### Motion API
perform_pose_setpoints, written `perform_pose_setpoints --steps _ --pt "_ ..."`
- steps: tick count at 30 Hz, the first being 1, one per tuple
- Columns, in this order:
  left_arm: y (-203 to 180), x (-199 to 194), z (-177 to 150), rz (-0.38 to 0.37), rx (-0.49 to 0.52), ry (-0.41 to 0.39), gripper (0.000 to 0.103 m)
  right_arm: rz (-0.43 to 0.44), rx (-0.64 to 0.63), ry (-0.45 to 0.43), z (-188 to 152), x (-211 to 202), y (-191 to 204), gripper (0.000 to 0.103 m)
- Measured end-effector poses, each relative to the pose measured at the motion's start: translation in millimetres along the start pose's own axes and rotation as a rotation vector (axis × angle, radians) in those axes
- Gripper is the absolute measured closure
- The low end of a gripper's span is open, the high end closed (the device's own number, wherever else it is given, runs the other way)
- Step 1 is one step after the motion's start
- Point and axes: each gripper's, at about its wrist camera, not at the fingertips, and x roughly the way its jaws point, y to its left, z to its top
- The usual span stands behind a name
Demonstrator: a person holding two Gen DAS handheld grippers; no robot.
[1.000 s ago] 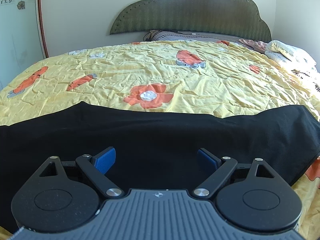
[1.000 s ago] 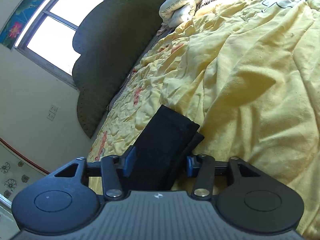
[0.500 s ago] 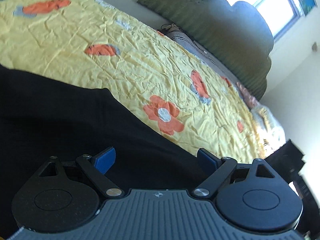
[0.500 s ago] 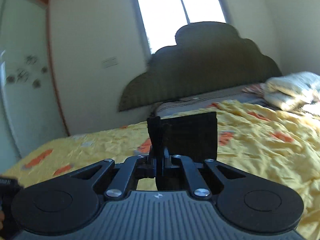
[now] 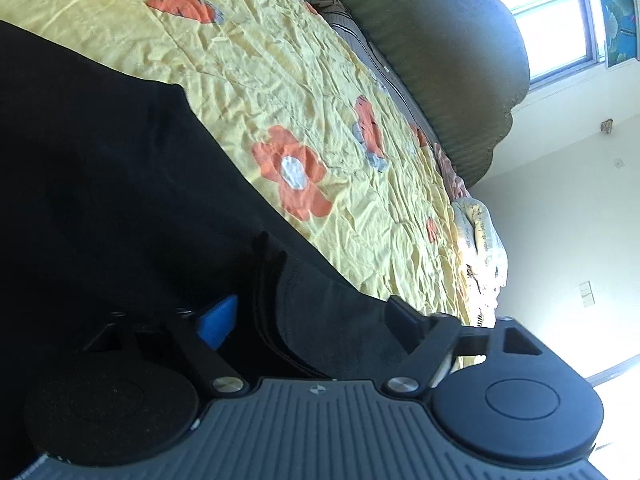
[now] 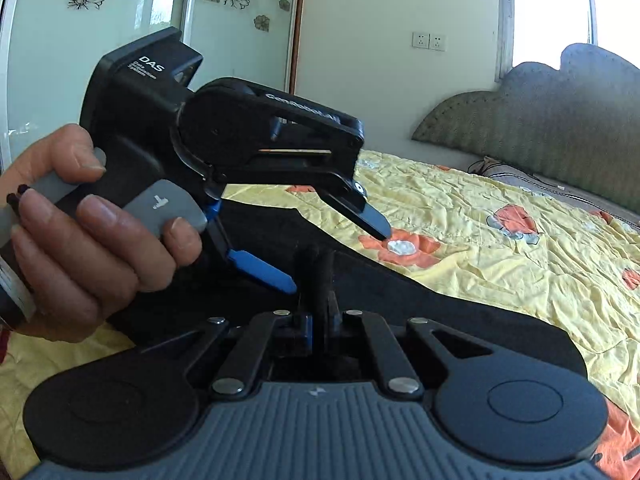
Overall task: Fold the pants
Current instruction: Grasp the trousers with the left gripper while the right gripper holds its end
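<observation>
The black pants [image 5: 100, 168] lie across the yellow flowered bedspread [image 5: 248, 64]; they also show in the right wrist view [image 6: 420, 292]. My right gripper [image 6: 318, 322] is shut on a bunched edge of the pants, which stands up between its fingers. My left gripper [image 5: 308, 316] is open, rolled onto its side, with that bunched edge of the pants between its blue pads. In the right wrist view the left gripper [image 6: 338, 258] is held by a hand [image 6: 80, 240], its fingers spread around the fabric just beyond my right fingertips.
A padded green headboard [image 6: 560, 120] stands at the far end of the bed. A rolled white quilt [image 5: 480, 236] lies near it. A window [image 5: 560, 12] is behind the headboard. A glass wardrobe door with flower stickers [image 6: 120, 20] is on the left.
My right gripper closed on the pants edge and carried it over to the left gripper. My left gripper rolled onto its side and now has the edge between its open fingers.
</observation>
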Motion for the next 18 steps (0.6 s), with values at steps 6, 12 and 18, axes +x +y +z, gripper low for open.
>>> perform_pose_setpoints --steps 6,12,18 --pt "-13 9 1 0.129 0.145 -0.055 0.099 0.0 -0.018 -0.008 6 10 5 0.098" --pt "-29 -27 -12 0.231 0.335 -0.237 0.099 0.064 -0.049 -0.051 19 17 17 0.098" --pt "-7 -13 -21 0.335 0.36 -0.186 0.099 0.103 -0.085 0.045 6 39 32 0.098"
